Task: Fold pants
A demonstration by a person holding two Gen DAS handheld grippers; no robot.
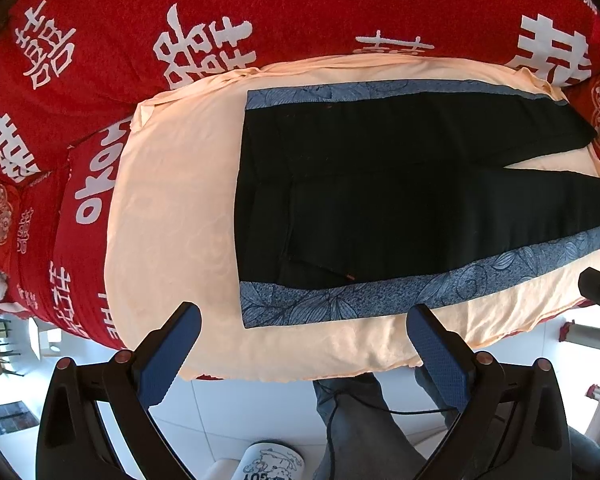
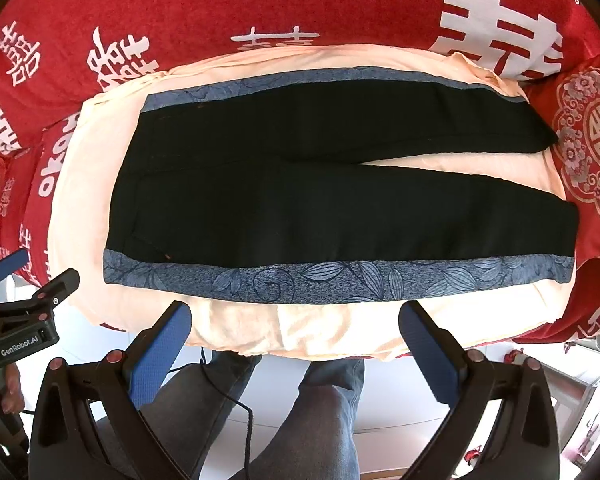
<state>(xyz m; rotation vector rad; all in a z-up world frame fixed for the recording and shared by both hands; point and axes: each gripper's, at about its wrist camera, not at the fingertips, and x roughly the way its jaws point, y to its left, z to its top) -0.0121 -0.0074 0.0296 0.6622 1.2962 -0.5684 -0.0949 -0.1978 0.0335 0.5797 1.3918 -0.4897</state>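
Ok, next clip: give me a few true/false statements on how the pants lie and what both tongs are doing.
1. The pants lie spread flat on a peach cloth. True.
2. The right tongs are clamped on the blue patterned side stripe. False: they are open, short of the near stripe, holding nothing.
3. The two legs are apart at the hem end, with cloth showing between them. True.
4. The pants are already folded in half. False: they lie at full length, unfolded.
5. The left tongs are open and hold nothing. True.
6. The bedding around the cloth is plain white. False: the red cover has white characters.
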